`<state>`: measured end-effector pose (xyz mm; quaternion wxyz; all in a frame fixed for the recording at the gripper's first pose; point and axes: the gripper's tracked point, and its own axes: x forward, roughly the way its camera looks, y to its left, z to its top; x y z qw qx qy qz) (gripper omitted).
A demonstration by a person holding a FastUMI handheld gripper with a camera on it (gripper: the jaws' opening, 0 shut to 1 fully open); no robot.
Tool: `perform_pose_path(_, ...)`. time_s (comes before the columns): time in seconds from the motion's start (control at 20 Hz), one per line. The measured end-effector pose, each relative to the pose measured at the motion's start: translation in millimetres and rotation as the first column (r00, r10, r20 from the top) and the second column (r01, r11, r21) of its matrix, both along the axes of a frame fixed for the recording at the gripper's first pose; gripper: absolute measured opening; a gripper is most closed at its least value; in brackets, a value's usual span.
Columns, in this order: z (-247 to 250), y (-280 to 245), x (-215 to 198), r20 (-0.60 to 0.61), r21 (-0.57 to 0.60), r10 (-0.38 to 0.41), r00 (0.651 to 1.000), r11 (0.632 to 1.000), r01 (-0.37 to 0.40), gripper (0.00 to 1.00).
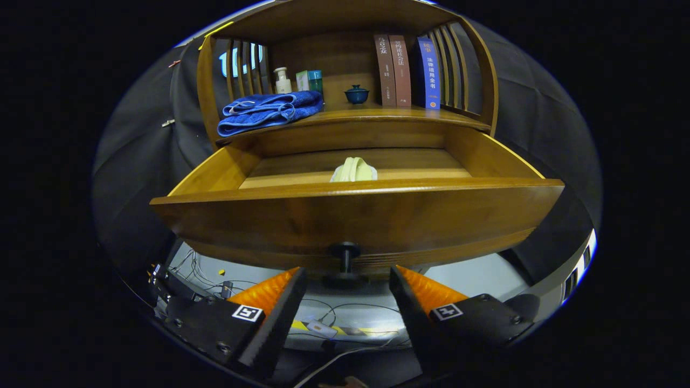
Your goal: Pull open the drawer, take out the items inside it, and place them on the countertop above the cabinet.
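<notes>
The wooden drawer (356, 213) stands pulled far out of the cabinet. Inside it, near the front wall, lies a pale yellow-green folded item (354, 170); its lower part is hidden by the drawer front. A dark round knob (345, 252) sticks out from the bottom middle of the drawer front. My gripper (347, 275) is open, its two fingers spread to either side of the knob and just short of it, touching nothing. Above the drawer is the countertop (372, 113), with a folded blue towel (269, 110) on its left part.
On the countertop stand a pump bottle (281, 81), a teal box (310, 81), a small dark lidded cup (356, 94) and three upright books (407, 70). Slatted wooden sides frame the shelf. Cables and gear lie on the floor below the drawer.
</notes>
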<state>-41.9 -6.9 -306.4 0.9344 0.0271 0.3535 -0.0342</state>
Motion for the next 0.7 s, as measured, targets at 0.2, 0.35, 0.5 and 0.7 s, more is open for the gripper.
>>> perform_pose_path(0.2, 49, -3, -6, 0.096, 0.033, -0.064, 0.993, 0.998, 0.061, 1.0)
perform_pose_path(0.35, 98, 2, 17, 0.188, 0.041, -0.052, 0.981, 0.998, 0.045, 1.0)
perform_pose_path(0.5, 133, 9, 55, 0.256, 0.051, -0.016, 0.967, 0.999, 0.003, 1.0)
perform_pose_path(0.7, 131, 6, 114, 0.182, 0.041, 0.005, 0.983, 0.999, -0.013, 1.0)
